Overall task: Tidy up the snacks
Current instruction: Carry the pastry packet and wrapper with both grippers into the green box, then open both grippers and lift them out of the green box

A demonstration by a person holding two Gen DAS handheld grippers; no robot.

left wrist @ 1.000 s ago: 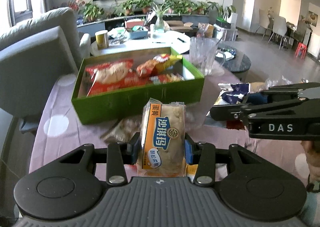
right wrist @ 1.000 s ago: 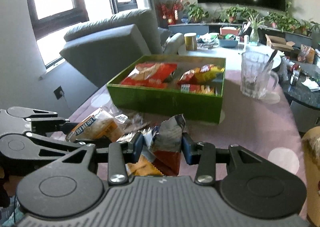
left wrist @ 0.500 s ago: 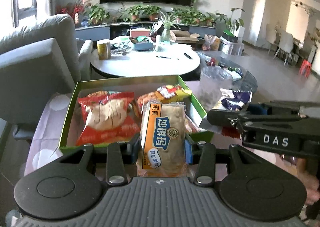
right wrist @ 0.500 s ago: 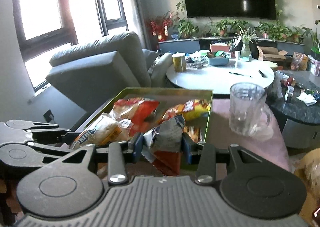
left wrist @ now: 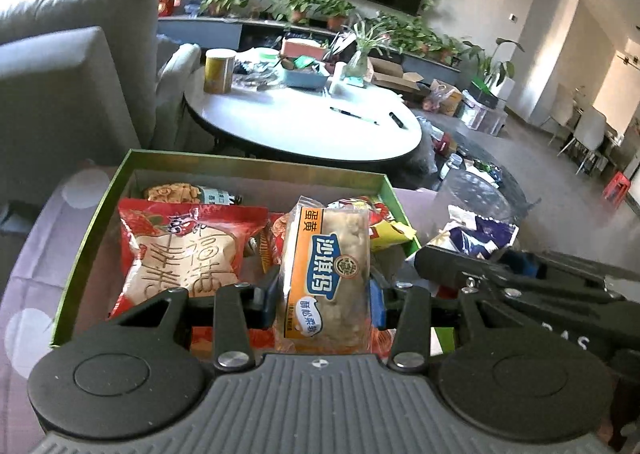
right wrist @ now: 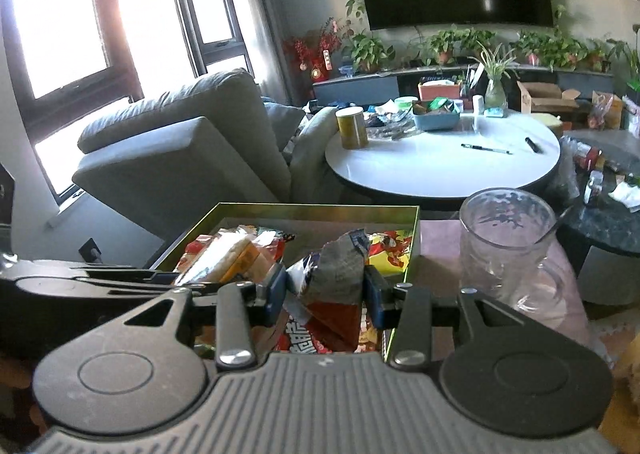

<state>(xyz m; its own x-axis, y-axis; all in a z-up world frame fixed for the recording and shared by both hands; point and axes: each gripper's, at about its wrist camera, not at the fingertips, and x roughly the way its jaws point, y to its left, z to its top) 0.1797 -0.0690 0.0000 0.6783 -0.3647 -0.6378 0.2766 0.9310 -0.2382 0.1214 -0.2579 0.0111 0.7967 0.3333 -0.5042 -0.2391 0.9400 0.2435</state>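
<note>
My left gripper [left wrist: 323,294] is shut on an orange-and-clear cake packet [left wrist: 326,266] and holds it over the green box [left wrist: 96,210]. The box holds a big red cracker bag [left wrist: 188,250] and other snack packs. My right gripper [right wrist: 324,294] is shut on a crumpled red-and-silver snack bag [right wrist: 336,278], also over the green box [right wrist: 316,210], toward its right side. The left gripper with the cake packet [right wrist: 232,258] shows at the left of the right wrist view; the right gripper [left wrist: 520,286] shows at the right of the left wrist view.
A glass mug [right wrist: 508,250] stands right of the box on the pink dotted tablecloth [left wrist: 32,238]. Beyond are a white round table [right wrist: 440,158], a grey sofa [right wrist: 180,142] and a dark table [right wrist: 612,210] at right.
Both grippers have risen and moved forward with their packets, from in front of the green box to above its inside. The grips have not changed.
</note>
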